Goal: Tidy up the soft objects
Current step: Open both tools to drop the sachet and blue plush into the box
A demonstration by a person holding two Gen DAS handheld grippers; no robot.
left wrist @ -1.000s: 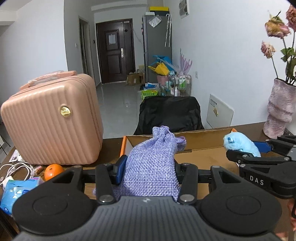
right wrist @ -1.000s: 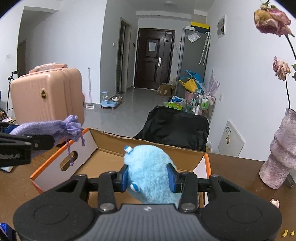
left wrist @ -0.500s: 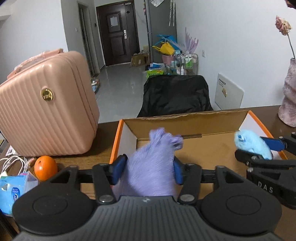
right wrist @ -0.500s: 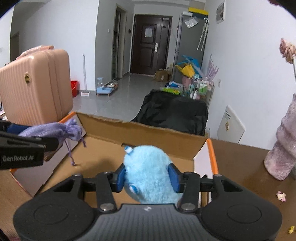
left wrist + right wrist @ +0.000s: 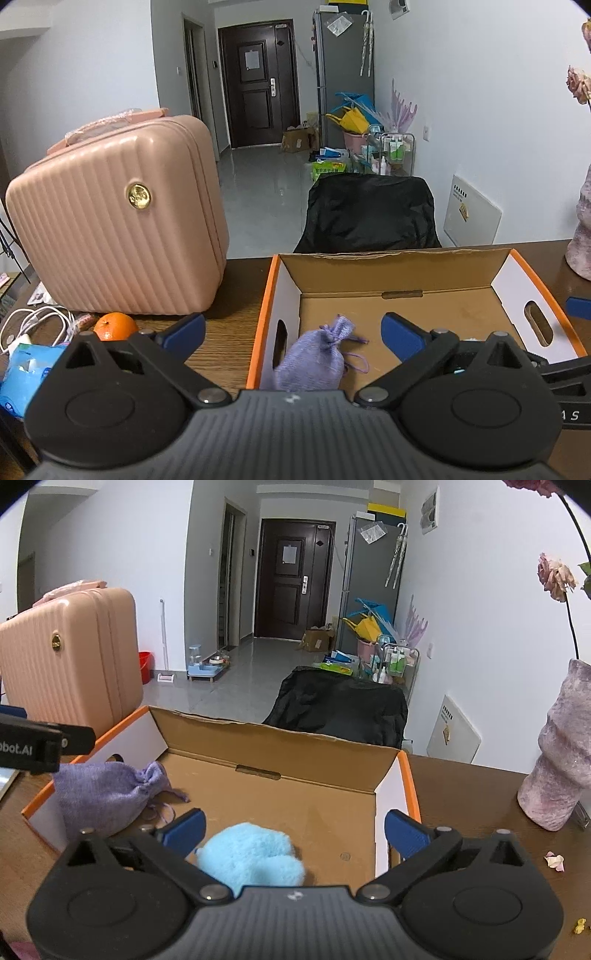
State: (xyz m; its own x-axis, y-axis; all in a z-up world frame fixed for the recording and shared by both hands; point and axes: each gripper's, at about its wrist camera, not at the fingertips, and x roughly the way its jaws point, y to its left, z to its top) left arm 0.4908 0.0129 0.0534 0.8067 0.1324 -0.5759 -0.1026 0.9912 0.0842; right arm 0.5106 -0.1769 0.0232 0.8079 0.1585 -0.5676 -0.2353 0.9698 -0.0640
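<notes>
A lilac drawstring pouch [image 5: 314, 356] lies on the floor of the open cardboard box [image 5: 391, 266], near its left wall. My left gripper [image 5: 293, 334] hangs over it with its jaws opening wide; the pads stand clear of the pouch. In the right wrist view a fluffy light-blue toy [image 5: 251, 856] rests on the box floor [image 5: 295, 805], and my right gripper [image 5: 294, 829] is above it, jaws opening, pads off the toy. The pouch [image 5: 99, 797] shows there at the box's left side, under the left gripper's finger [image 5: 44, 746].
A pink ribbed case [image 5: 114, 225] stands left of the box. An orange [image 5: 115, 325], white cables [image 5: 33, 321] and a blue wipes pack [image 5: 26, 369] lie near the left edge. A mauve vase [image 5: 561, 760] with dried flowers stands right of the box.
Both grippers went from shut on their items to wide open. The pouch and the blue toy dropped out of the jaws onto the box floor. Both hands sank slightly toward the box.
</notes>
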